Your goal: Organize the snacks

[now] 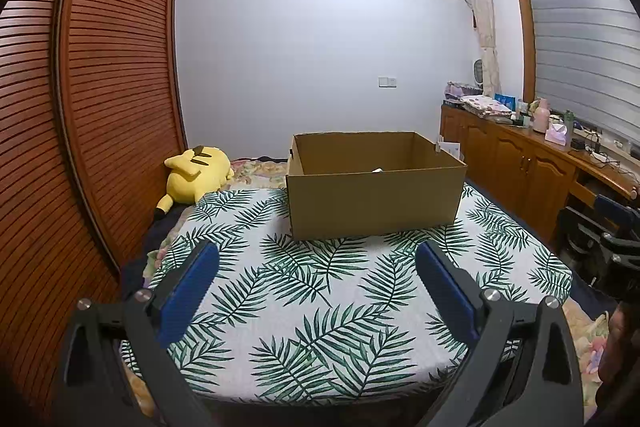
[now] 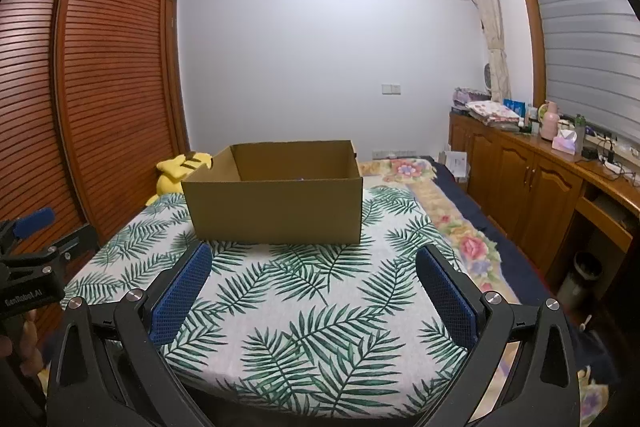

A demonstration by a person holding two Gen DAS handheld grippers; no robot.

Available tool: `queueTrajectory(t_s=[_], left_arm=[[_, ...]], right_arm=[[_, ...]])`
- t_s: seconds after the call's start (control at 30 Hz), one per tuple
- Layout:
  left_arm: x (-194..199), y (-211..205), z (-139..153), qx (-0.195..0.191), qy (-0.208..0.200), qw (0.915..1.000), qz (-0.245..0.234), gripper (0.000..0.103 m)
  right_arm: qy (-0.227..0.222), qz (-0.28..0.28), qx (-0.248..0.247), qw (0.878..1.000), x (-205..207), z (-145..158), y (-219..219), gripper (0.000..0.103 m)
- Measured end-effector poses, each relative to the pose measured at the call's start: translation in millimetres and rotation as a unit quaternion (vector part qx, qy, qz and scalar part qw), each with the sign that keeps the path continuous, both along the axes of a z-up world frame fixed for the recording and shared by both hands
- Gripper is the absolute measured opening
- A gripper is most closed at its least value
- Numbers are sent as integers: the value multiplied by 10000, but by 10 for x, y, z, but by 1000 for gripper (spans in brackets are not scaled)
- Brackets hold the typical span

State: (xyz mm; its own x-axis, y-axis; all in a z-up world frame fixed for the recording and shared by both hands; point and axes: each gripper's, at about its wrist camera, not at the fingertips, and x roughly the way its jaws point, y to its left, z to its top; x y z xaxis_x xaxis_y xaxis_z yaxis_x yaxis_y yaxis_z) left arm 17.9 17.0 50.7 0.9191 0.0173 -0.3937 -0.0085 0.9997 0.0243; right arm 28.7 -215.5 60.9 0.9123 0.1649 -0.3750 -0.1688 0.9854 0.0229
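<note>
Both grippers, left [image 1: 316, 269] and right [image 2: 314, 269], hang spread and empty just short of the open brown cardboard box [image 1: 374, 201], no snacks outside it, only a pale scrap [image 1: 377, 170] peeking inside, so just-starting or all-packed, can't tell.

1. A box [image 1: 374, 201] stands on the bed [image 1: 312, 307].
2. A plush toy [image 1: 196, 173] lies left of the box, beside the wardrobe [image 1: 100, 107].
3. Cabinets [image 1: 516, 163] stand right of the bed.
</note>
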Motion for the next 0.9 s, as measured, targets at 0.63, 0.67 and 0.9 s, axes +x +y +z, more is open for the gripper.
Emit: queueTrajectory(t_s=[0.63, 0.67, 0.9], left_arm=[[-34, -12, 15, 14, -25, 10000, -9, 100], [-33, -15, 15, 25, -30, 10000, -6, 100], [-35, -17, 17, 15, -34, 10000, -13, 100]], right_arm=[[-27, 12, -15, 10000, -12, 6, 9, 103], [-29, 11, -17, 10000, -13, 5, 9, 103], [-45, 18, -17, 10000, -17, 16, 16, 103]])
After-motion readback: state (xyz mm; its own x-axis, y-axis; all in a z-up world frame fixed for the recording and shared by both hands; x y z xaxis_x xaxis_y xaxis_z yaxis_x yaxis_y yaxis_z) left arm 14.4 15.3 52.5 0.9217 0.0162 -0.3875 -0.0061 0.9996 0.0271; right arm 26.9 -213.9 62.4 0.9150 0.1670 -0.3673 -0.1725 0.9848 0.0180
